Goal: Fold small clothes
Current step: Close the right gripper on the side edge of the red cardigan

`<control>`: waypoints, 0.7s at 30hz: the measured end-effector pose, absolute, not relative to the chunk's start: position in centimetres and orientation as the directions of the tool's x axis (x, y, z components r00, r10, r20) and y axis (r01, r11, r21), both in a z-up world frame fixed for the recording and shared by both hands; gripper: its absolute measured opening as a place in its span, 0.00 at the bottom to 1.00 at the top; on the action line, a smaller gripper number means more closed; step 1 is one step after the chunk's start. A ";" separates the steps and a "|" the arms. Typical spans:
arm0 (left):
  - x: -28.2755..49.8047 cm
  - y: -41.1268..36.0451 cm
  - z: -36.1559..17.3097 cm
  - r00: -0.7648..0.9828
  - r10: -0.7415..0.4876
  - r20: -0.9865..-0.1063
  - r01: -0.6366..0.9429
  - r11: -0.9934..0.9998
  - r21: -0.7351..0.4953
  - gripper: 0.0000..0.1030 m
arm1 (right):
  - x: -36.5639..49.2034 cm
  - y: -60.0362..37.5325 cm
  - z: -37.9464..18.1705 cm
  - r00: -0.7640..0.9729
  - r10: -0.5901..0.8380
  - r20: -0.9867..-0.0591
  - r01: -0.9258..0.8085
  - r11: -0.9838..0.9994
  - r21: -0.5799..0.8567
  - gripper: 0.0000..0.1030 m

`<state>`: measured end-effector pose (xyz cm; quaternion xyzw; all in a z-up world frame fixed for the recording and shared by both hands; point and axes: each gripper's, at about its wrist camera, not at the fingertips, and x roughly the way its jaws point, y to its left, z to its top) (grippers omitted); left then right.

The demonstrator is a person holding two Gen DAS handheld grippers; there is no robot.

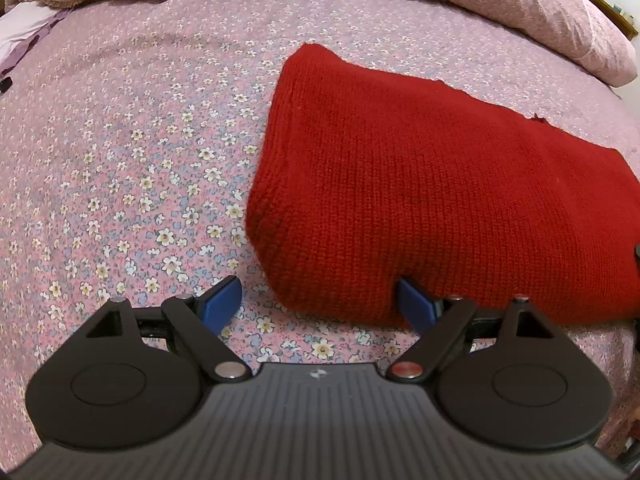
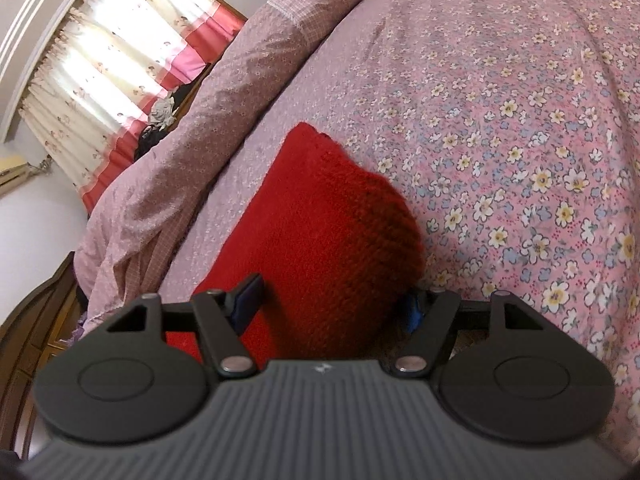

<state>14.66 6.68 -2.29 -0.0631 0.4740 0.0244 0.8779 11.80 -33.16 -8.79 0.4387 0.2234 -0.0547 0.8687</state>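
Typically for a fold's end, the folded red knit garment (image 1: 432, 184) lies on the floral bedsheet (image 1: 120, 160), the left gripper (image 1: 320, 300) spread at its near-left corner, the right gripper (image 2: 332, 300) straddling its near edge, grip unclear.

Left gripper (image 1: 318, 304) jaws wide — red knit (image 1: 440, 184) on floral bedsheet (image 1: 120, 160)
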 end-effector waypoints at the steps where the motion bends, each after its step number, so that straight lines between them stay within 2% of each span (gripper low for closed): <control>1: 14.7 6.7 -2.3 0.550 -0.016 -0.835 -0.102 0.991 -0.087 0.85 | 12.3 -33.2 -8.6 0.893 0.102 -0.438 0.293 0.608 0.738 0.68; 4: 14.5 6.7 -2.1 0.553 -0.012 -0.833 -0.100 0.992 -0.081 0.85 | 12.5 -33.4 -8.6 0.893 0.105 -0.438 0.301 0.584 0.754 0.67; 12: 13.5 6.9 -1.0 0.572 0.009 -0.820 -0.105 0.992 -0.063 0.85 | 12.4 -34.7 -9.2 0.891 0.115 -0.439 0.332 0.494 0.804 0.41; 21: 12.4 8.2 0.2 0.588 0.031 -0.809 -0.137 0.989 -0.061 0.85 | 12.8 -33.9 -7.8 0.883 0.094 -0.461 0.322 0.593 0.738 0.30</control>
